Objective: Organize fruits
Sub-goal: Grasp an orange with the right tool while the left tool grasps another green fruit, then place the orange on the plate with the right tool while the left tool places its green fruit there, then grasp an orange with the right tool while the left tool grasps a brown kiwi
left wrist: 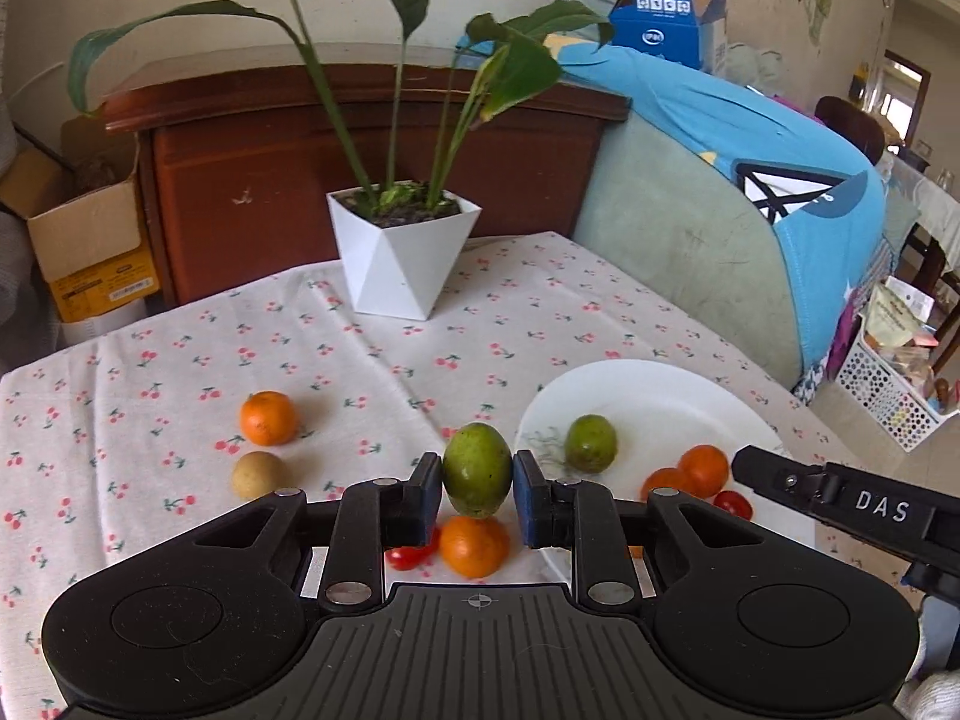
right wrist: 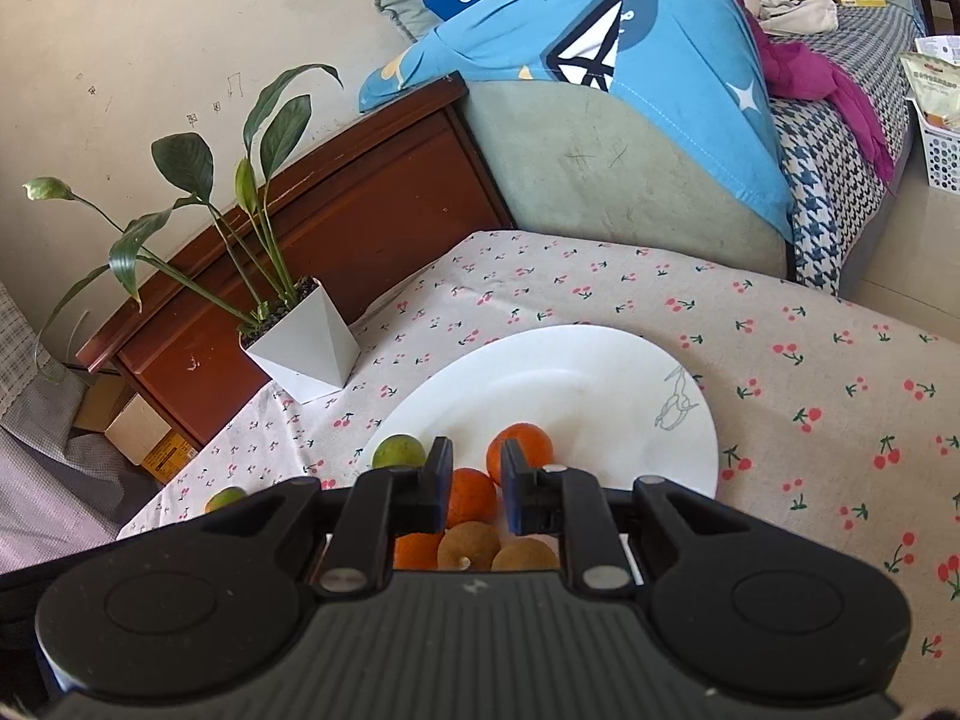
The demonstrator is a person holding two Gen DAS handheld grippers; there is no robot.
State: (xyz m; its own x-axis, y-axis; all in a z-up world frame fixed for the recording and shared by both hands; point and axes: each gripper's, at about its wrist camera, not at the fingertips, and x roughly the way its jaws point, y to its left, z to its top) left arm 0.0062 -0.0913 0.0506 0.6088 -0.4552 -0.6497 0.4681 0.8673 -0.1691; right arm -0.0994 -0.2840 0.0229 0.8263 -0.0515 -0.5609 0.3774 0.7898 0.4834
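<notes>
The left tongs (left wrist: 477, 485) are clenched on an oval green fruit (left wrist: 477, 469) lifted just left of the round white plate (left wrist: 648, 396) already holding several fruits, the right tongs (right wrist: 476, 476) closed and empty above it, while a small orange mandarin (left wrist: 268, 417) and others remain on the cherry-print desk (left wrist: 372, 354).

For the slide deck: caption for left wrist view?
Left gripper clamps a green fruit above the tablecloth, beside the white plate.

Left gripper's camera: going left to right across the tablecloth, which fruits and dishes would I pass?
Brown round fruit → lone orange → green fruit clamped in the left gripper → green fruit on plate → white plate.
</notes>
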